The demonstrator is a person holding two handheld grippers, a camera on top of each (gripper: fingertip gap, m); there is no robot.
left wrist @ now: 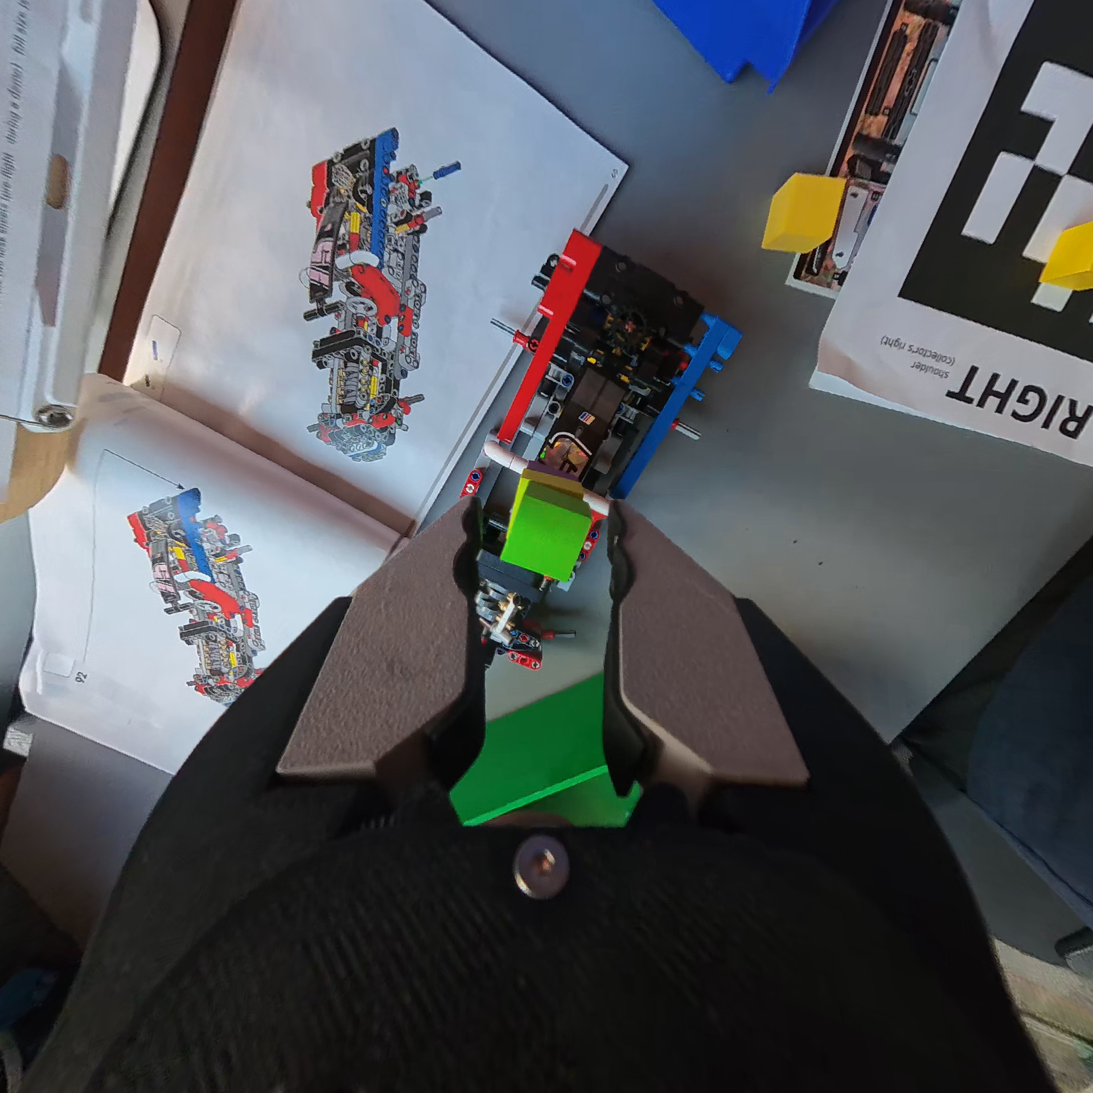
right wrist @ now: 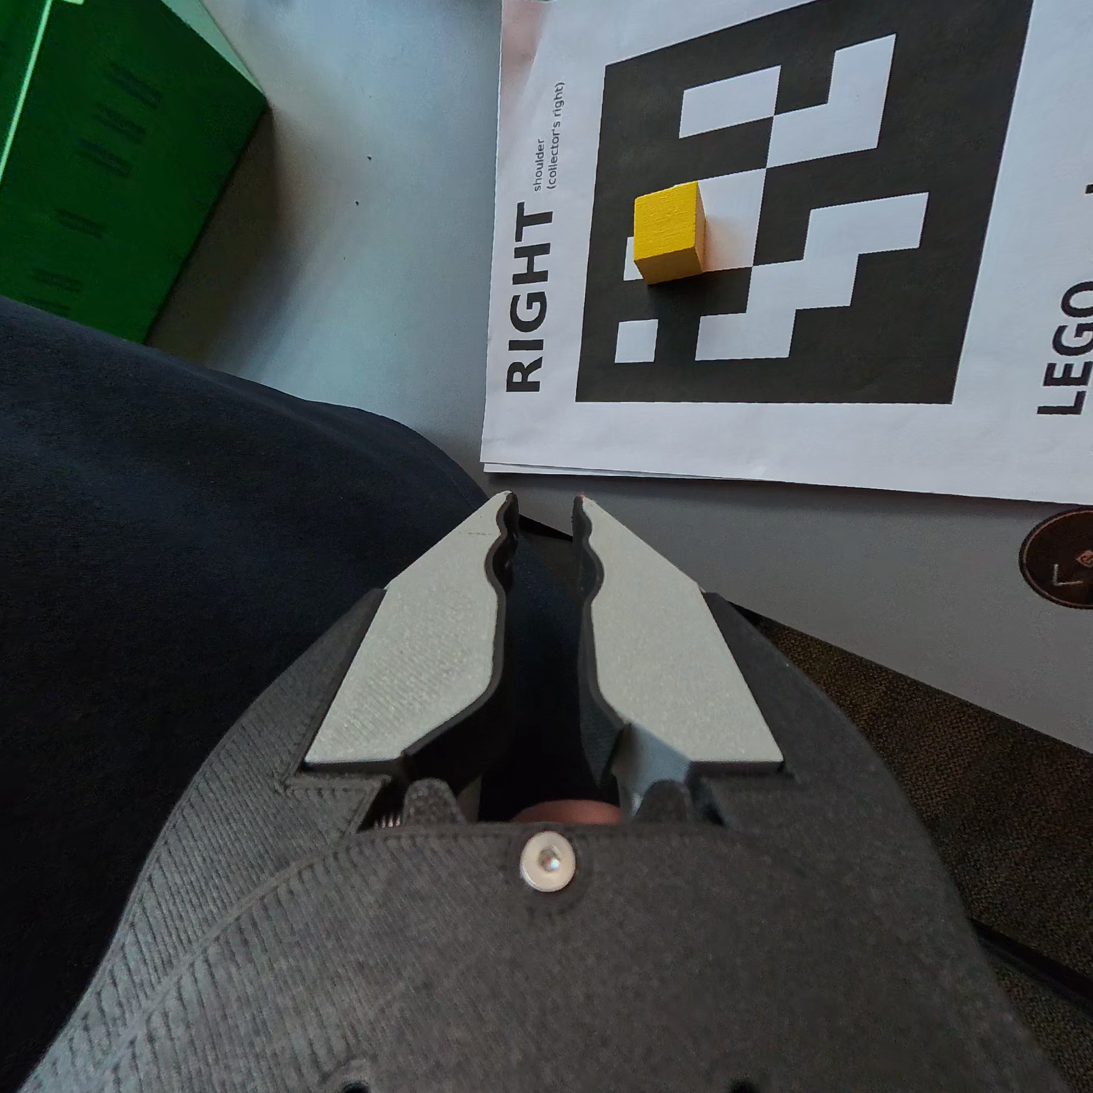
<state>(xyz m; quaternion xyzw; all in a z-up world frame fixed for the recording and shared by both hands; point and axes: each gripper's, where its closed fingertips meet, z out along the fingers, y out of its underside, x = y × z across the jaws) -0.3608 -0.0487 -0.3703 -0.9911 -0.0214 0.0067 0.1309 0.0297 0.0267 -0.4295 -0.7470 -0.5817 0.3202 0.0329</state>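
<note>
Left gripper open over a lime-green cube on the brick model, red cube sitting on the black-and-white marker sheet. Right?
Not quite: the cube on the marker sheet is yellow, not red, as the right wrist view shows. The rest holds: the left gripper is open over the lime-green cube on the brick model.

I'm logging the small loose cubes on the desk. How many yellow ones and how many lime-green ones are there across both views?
Yellow cubes: 2 (the one on the marker sheet also shows in the right wrist view)
Lime-green cube: 1
Total: 3
</note>
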